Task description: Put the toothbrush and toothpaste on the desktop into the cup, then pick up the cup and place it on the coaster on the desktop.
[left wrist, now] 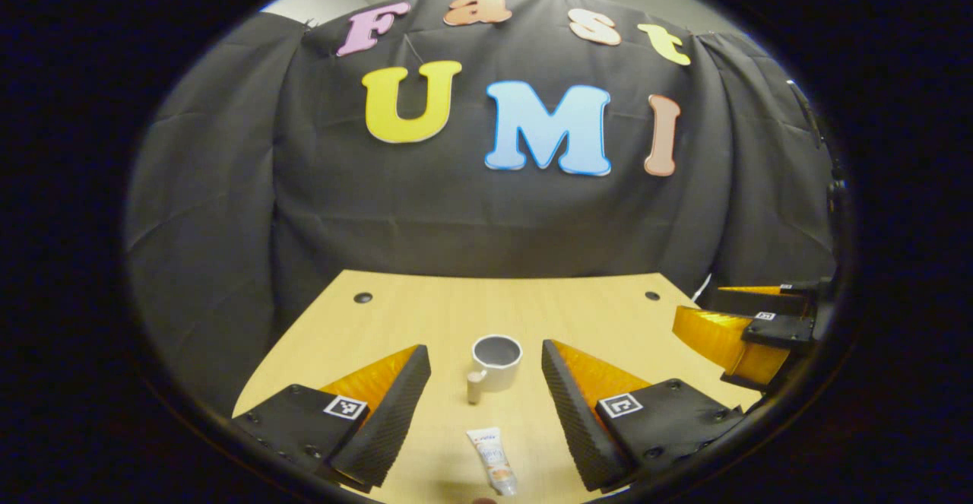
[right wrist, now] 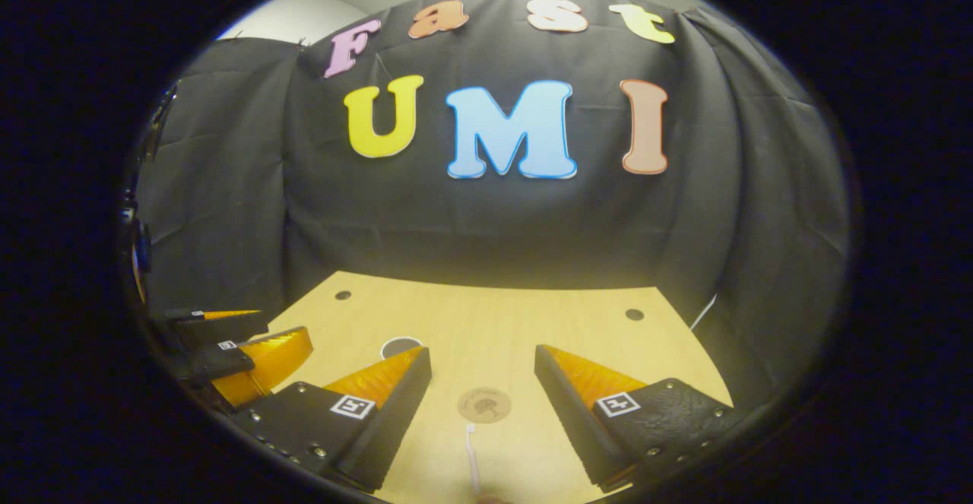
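Observation:
In the left gripper view a white cup [left wrist: 496, 365] with a handle stands upright on the wooden desktop [left wrist: 456, 306], and a small toothpaste tube [left wrist: 493, 459] lies nearer, in front of it. My left gripper [left wrist: 485, 363] is open, its fingers either side of the cup but short of it. The right gripper [left wrist: 730, 333] shows at the right edge. In the right gripper view a round brown coaster [right wrist: 484, 405] lies on the desktop [right wrist: 532, 314], with a pale toothbrush [right wrist: 473, 458] just in front of it. My right gripper [right wrist: 482, 363] is open above them. The cup's rim [right wrist: 397, 346] peeks behind its left finger.
The black cloth wall closes off the back of the desk. Dark round holes [left wrist: 362, 298] [left wrist: 652, 296] sit near the desk's far corners. A white cable [right wrist: 703, 311] hangs at the right rear edge. The left gripper [right wrist: 251, 352] shows at the left in the right gripper view.

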The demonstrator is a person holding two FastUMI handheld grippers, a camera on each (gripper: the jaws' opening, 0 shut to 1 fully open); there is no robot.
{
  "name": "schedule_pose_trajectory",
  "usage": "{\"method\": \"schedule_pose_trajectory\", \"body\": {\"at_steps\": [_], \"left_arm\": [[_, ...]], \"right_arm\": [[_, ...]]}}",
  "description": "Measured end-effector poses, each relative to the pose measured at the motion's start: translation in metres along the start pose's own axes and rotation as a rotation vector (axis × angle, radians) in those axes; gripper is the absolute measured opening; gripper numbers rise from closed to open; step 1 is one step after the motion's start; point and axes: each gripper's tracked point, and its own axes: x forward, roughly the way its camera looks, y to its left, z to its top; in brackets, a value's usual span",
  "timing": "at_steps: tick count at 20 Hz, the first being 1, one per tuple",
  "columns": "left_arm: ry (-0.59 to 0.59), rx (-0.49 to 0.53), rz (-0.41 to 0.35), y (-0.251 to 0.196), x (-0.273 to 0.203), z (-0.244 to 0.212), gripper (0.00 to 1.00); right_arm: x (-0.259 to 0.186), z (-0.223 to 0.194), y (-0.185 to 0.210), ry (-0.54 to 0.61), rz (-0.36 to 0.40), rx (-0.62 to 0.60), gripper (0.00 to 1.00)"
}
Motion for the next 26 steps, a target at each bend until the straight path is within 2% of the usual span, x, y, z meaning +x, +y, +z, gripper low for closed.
{"method": "schedule_pose_trajectory", "body": {"at_steps": [3, 7, 8, 9, 10, 11, 12, 14, 15, 16, 18, 19, 20, 21, 22, 23, 24, 26], "left_arm": [[0.112, -0.006, -0.015, -0.001, 0.016, -0.047, 0.95], [0.291, -0.069, -0.021, -0.004, 0.034, -0.110, 0.95], [0.333, -0.085, -0.023, -0.004, 0.039, -0.126, 0.92], [0.371, -0.100, -0.022, -0.003, 0.037, -0.142, 0.95], [0.406, -0.115, -0.019, -0.002, 0.040, -0.155, 0.92], [0.438, -0.129, -0.015, -0.001, 0.043, -0.169, 0.99], [0.470, -0.138, -0.008, 0.001, 0.044, -0.181, 0.92], [0.542, -0.148, 0.004, 0.000, 0.050, -0.204, 0.92], [0.583, -0.149, 0.008, 0.001, 0.051, -0.218, 0.99], [0.625, -0.147, 0.012, 0.003, 0.050, -0.229, 0.96], [0.686, -0.151, 0.020, 0.004, 0.049, -0.248, 0.97], [0.710, -0.157, 0.025, 0.003, 0.052, -0.257, 0.92], [0.731, -0.162, 0.028, 0.002, 0.055, -0.264, 0.97], [0.749, -0.164, 0.033, 0.002, 0.056, -0.271, 0.93], [0.766, -0.163, 0.039, 0.003, 0.057, -0.276, 0.97], [0.784, -0.159, 0.047, 0.005, 0.057, -0.280, 0.97], [0.806, -0.154, 0.058, 0.006, 0.057, -0.284, 0.92], [0.835, -0.162, 0.076, 0.007, 0.058, -0.290, 0.93]], "right_arm": [[0.013, -0.038, 0.004, 0.127, 0.013, 0.012, 0.90], [0.026, -0.098, 0.013, 0.337, 0.042, 0.054, 0.90], [0.028, -0.111, 0.013, 0.381, 0.046, 0.067, 0.90], [0.032, -0.124, 0.015, 0.421, 0.051, 0.077, 0.90], [0.034, -0.137, 0.015, 0.462, 0.051, 0.084, 0.91], [0.036, -0.150, 0.016, 0.499, 0.049, 0.087, 0.91], [0.038, -0.160, 0.015, 0.535, 0.045, 0.090, 0.93], [0.043, -0.186, 0.016, 0.614, 0.043, 0.097, 0.93], [0.044, -0.200, 0.013, 0.652, 0.040, 0.102, 0.93], [0.047, -0.209, 0.012, 0.684, 0.037, 0.106, 0.93], [0.051, -0.227, 0.012, 0.740, 0.031, 0.106, 0.93], [0.052, -0.236, 0.011, 0.769, 0.031, 0.103, 0.93], [0.053, -0.241, 0.010, 0.792, 0.030, 0.100, 0.93], [0.054, -0.248, 0.009, 0.815, 0.026, 0.088, 0.93], [0.056, -0.253, 0.008, 0.834, 0.025, 0.075, 0.93], [0.058, -0.258, 0.009, 0.850, 0.027, 0.063, 0.93], [0.057, -0.263, 0.010, 0.872, 0.033, 0.055, 0.93], [0.060, -0.268, 0.012, 0.896, 0.030, 0.044, 0.93]]}}
